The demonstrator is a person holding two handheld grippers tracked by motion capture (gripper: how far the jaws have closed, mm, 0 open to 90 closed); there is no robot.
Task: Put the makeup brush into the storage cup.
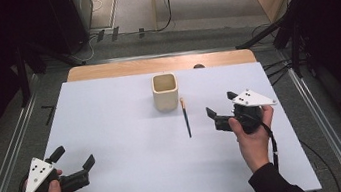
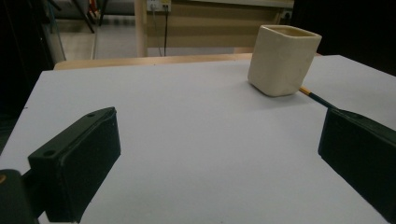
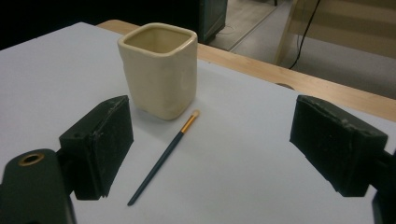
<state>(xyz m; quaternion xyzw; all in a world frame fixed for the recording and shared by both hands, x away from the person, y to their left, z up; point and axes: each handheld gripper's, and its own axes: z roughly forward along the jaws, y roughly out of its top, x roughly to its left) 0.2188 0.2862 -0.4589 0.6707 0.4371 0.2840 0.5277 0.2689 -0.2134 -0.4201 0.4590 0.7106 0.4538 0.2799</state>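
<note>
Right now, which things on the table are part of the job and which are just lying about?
In play:
- paintbrush, flat on the white sheet beside the cup
- cream square cup, upright, empty as far as visible
- right gripper, open, nearest the brush
- left gripper, open, apart from both

Lying about:
- cables on the floor
- wooden table edge

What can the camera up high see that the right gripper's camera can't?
The high view alone has the person's hands, the left gripper and the dark floor around the table. The right gripper view alone brings the brush's pale tip and gold band close. Both share the cream cup, the thin brush lying beside it, and the right gripper, fingers apart with nothing between them.
</note>
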